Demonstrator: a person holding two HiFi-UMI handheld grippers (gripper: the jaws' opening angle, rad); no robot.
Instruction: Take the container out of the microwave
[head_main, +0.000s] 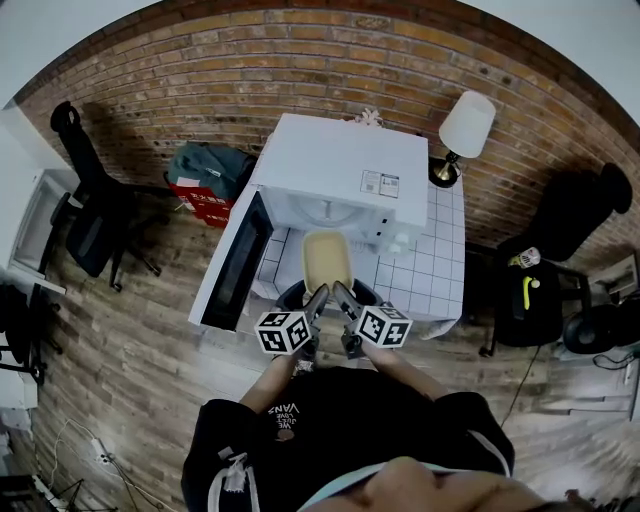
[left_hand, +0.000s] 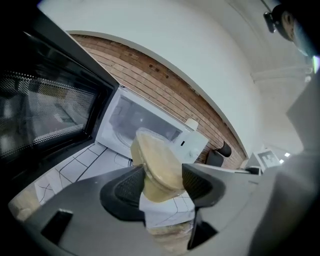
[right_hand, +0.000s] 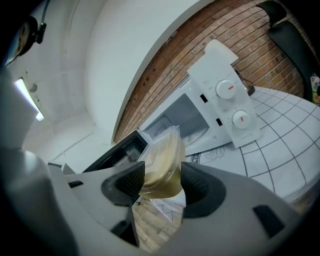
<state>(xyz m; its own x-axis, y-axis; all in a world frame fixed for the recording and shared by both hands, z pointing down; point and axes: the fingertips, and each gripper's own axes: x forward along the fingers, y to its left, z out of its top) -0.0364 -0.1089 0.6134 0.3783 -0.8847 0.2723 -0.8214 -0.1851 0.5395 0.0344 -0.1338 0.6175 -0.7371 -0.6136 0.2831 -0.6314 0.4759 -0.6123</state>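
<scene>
A clear plastic container of beige food hangs just in front of the white microwave, over the tiled table. Both grippers hold its near end. My left gripper is shut on the container, its dark pads pressing both sides. My right gripper is likewise shut on the container. The microwave door stands swung open to the left, and the open cavity shows behind the container. The control knobs appear in the right gripper view.
The microwave stands on a white tiled table. A lamp stands at the table's back right. A black office chair is on the left, a red and green bag by the wall, and a dark stand with items on the right.
</scene>
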